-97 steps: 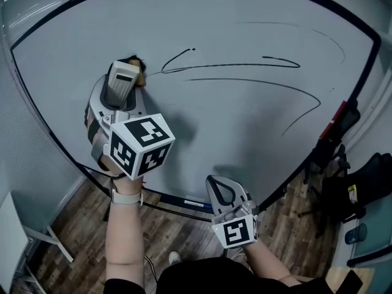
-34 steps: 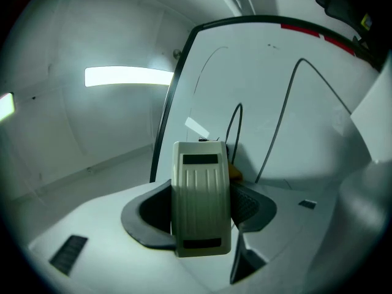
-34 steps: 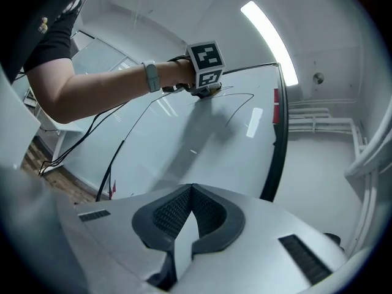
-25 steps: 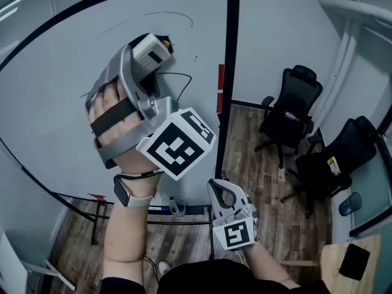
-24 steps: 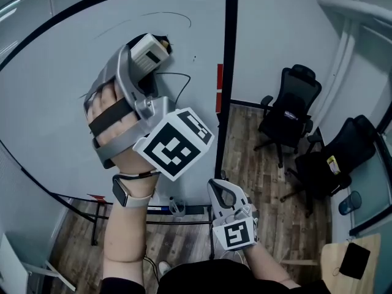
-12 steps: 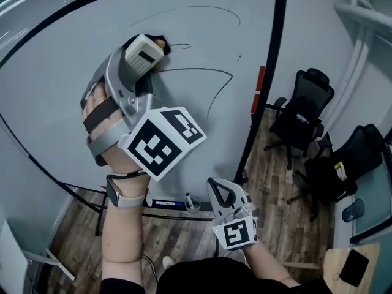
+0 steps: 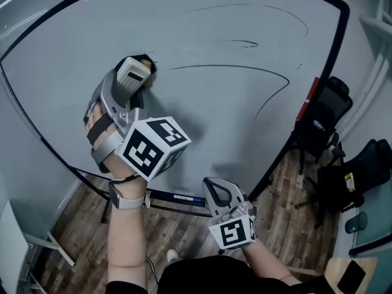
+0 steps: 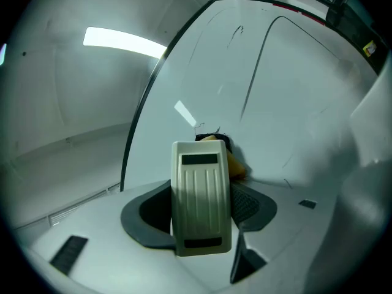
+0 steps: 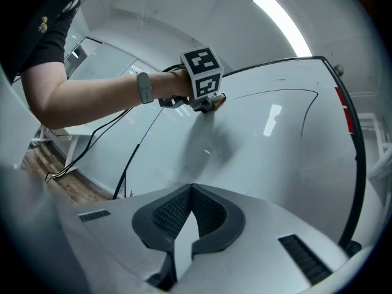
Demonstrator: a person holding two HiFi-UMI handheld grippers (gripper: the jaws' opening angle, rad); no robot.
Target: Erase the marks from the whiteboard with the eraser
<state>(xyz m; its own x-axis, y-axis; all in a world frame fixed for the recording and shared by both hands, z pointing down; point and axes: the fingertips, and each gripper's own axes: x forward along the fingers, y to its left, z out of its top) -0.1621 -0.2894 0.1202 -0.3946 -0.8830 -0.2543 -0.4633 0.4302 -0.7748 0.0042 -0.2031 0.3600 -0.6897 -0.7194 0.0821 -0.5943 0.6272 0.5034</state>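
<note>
One left gripper (image 7: pixel 136 81) is raised at the left side of the whiteboard (image 7: pixel 214 121), a strap across the person's hand and a watch (image 7: pixel 127 199) on the wrist. Its jaws are clamped on the single eraser (image 8: pixel 201 195), a cream ribbed block standing upright between the two dark pads. The eraser's yellow and dark end is pressed against the board. To its right the board carries three drawn lines: a faint long arc (image 7: pixel 269 7) near the top, a short squiggle (image 7: pixel 242 42) under it, and a long dark curve (image 7: pixel 233 68) that bends down at its right end. A small dot sits beside that bend. The one right gripper (image 7: pixel 217 193) is held low, near the person's body and well apart from the board, with its jaws pressed together and nothing between them. The board has a black frame, and one red tag (image 7: pixel 306 99) sits on its right edge. Two black office chairs (image 7: pixel 321 124) stand to the right on the wood plank floor (image 7: pixel 79 225). Pale walls surround the room.
</note>
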